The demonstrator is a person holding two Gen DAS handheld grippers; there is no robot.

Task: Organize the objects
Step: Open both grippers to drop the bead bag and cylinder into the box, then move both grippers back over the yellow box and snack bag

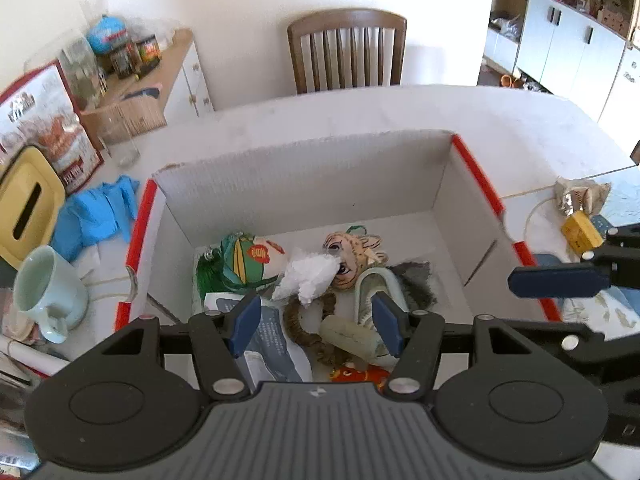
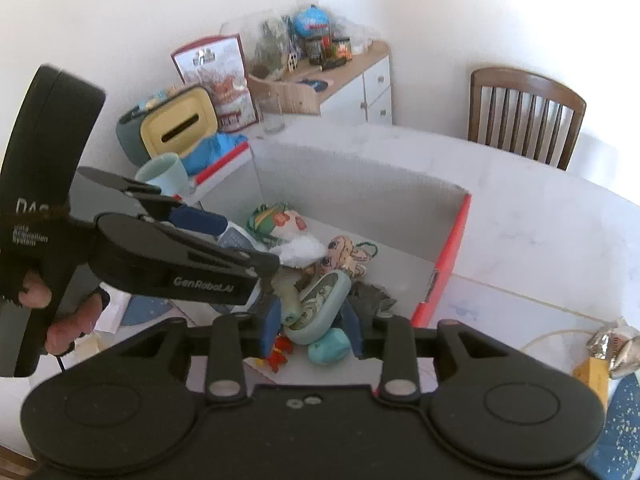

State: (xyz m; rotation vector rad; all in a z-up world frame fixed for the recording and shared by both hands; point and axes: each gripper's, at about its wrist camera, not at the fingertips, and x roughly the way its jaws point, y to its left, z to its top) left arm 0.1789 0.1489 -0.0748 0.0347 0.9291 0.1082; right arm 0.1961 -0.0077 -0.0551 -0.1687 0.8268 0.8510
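Both grippers hover over the near end of the cardboard box (image 1: 304, 168), where the toys are already piled. The left gripper (image 1: 316, 320) has its jaws wide apart and empty, above the pale green slipper (image 1: 374, 284). The slipper's long axis runs from the box's near wall toward its far wall. The right gripper (image 2: 312, 326), jaws also parted and holding nothing, straddles the same slipper and looks nearer. The box sits on a white table (image 1: 500, 120) in a bright room with a wooden chair (image 1: 347, 50).

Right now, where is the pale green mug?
The mug stands on the table outside the cardboard box, off its left wall, just in front of the blue gloves and the yellow tissue box. The right wrist view shows it too.
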